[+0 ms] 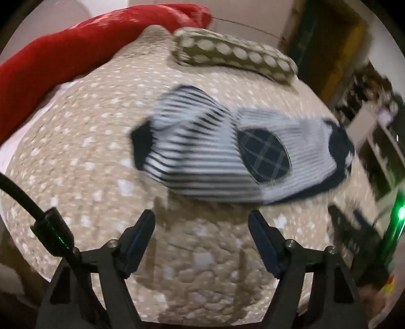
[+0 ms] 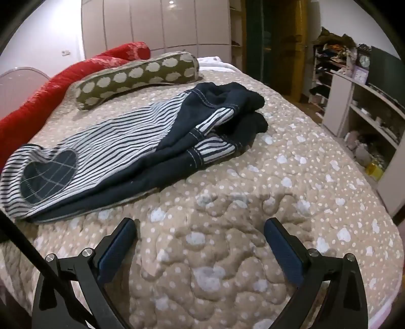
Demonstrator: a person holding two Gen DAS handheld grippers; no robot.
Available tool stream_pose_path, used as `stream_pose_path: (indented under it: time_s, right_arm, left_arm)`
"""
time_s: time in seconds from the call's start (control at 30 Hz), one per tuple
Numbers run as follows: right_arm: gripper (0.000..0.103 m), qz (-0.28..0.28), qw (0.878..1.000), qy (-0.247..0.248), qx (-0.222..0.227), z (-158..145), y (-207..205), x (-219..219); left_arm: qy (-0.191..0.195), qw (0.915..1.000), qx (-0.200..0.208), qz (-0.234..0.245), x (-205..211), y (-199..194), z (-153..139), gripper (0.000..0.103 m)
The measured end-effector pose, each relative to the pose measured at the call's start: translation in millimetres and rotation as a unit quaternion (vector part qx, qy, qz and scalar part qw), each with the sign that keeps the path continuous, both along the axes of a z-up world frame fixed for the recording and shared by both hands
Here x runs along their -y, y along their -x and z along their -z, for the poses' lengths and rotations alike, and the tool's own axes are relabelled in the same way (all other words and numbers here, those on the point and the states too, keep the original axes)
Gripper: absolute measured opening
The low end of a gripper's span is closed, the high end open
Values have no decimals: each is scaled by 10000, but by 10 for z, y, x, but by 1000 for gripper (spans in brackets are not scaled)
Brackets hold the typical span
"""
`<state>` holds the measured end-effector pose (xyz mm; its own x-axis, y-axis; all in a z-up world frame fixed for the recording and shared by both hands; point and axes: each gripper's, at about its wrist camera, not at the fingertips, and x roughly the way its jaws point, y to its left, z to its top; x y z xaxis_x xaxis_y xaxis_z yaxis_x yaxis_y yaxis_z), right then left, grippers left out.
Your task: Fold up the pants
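While the striped pants (image 2: 121,149) lie bunched on the dotted beige quilt (image 2: 278,189), near the spotted bolster (image 2: 136,76), I hold my left gripper (image 1: 201,220) and right gripper (image 2: 200,229) above the quilt, jaws apart and gripping nothing.

Bed (image 2: 291,192) under beige quilt with white spots; red bolster (image 2: 58,83) and olive dotted pillow (image 2: 136,76) at its far side. White wardrobe (image 2: 157,22) behind, cluttered white shelves (image 2: 364,111) right, wooden floor (image 2: 307,108) between.
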<state>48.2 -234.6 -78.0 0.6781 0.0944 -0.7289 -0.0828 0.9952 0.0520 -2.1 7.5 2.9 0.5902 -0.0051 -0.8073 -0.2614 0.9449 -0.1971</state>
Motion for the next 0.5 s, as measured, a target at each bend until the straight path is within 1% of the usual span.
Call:
stream_pose_path:
  time_s: [0.1,0.17,0.23,0.27,0.37,0.43,0.5]
  right_arm:
    - [102,-172,9998,-59,-45,-15,57,28]
    - [102,-310,9993,-101,-156,-59,65,45]
    - [101,-342,9979,-480,-269,-125,3,142]
    - [101,-317,9967,-675,-307,-152,-56,192]
    - [101,-86,9918,-1178,-496,-211,-375,341]
    - [100,81,9894,-1335,-565,-210,-633,390]
    - [98,261,9855,-1551,-642,-187,-896,422]
  left_arm:
    - [262,9994,-20,-209,-188,22,-16,76]
    - [446,9987,-44,-231,-469,-35,-54,76]
    - [748,9968,-39,-296,-517,-79,-19,76]
    - [761,9967,-64,-275,-524,-122,23,76]
    - [1079,9938,-83,-255,-520,-266,98,75]
    - [1166,9929,-147,-208,-505,-398,131,75]
    - [1121,9935,-154,-99,-463,-507,130,75]
